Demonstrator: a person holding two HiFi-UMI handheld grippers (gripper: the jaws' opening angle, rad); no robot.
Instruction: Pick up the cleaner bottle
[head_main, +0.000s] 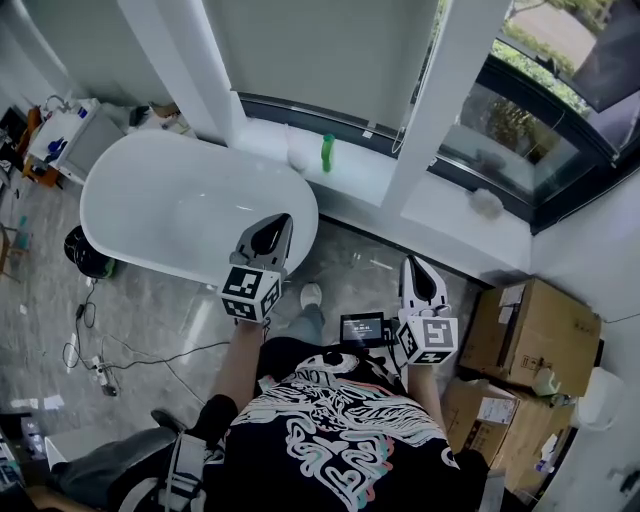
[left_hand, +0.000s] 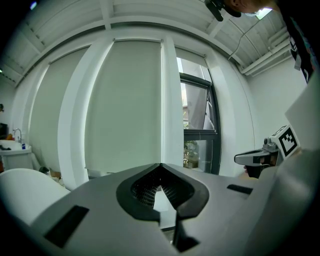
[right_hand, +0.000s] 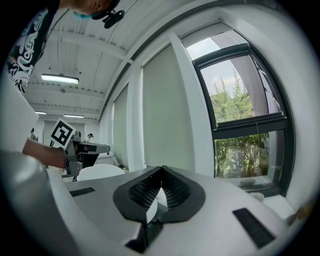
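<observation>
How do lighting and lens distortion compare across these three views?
Head view: even daylight, the white bathtub nearly blown out, the green bottle on the sill small but distinct. Left gripper view: strong fisheye bowing the pillars, black corners, the left gripper filling the lower frame. Right gripper view: same bowing, the window brighter than the room.

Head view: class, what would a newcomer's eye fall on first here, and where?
The big white bathtub fills the upper left, below the window. A small green bottle stands alone on the white sill behind it. Nearer the person, the left gripper and right gripper point toward the sill, both shut and empty.
</observation>
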